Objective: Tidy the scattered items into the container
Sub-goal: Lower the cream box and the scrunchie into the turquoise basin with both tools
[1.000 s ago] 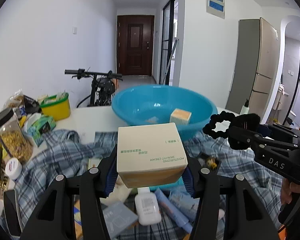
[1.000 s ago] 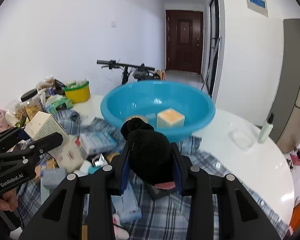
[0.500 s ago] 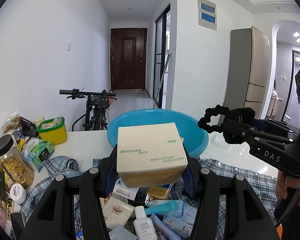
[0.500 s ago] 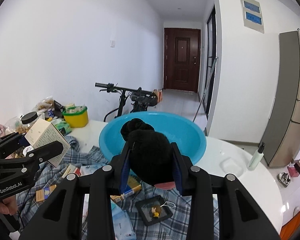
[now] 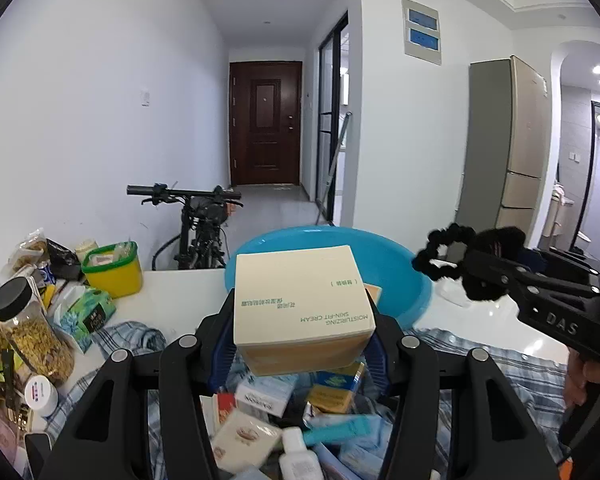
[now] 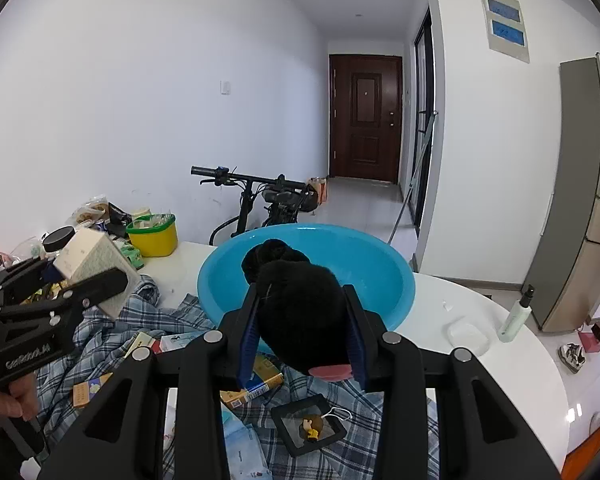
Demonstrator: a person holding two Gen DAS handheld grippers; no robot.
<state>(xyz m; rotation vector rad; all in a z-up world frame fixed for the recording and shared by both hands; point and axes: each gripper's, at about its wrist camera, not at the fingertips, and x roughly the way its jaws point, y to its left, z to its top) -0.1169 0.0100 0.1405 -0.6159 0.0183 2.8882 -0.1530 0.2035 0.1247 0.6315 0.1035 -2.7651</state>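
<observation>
The left gripper point(image 5: 300, 344) is clamping a cream-coloured skincare box point(image 5: 302, 312) between its blue pads, holding it up above the clutter. The right gripper point(image 6: 302, 332), off to the left one's right and at about the same height, is squeezing a black fluffy hair accessory point(image 6: 296, 312), with a scrunchie loop point(image 5: 444, 256) sticking out ahead of its fingertips. Straight ahead of both tongs and lower down, the blue basin point(image 6: 396, 280) is sitting on the white table point(image 6: 512, 364), with one small box just peeking from behind the held box in the left view. Beneath the tongs, packets, tubes and a small bottle are lying on a plaid cloth point(image 6: 112, 332).

I'd say both loads are being carried toward the basin. To do it well, each gripper should be travelling forward until its load is clearly past the near rim, then dipping a little before opening, so the box isn't tumbling off the sloped wall. The fluffy piece may be clinging to the pads, so opening wide and giving it a moment seems wise. Keeping the two tongs apart over the basin should be avoiding a knock.
</observation>
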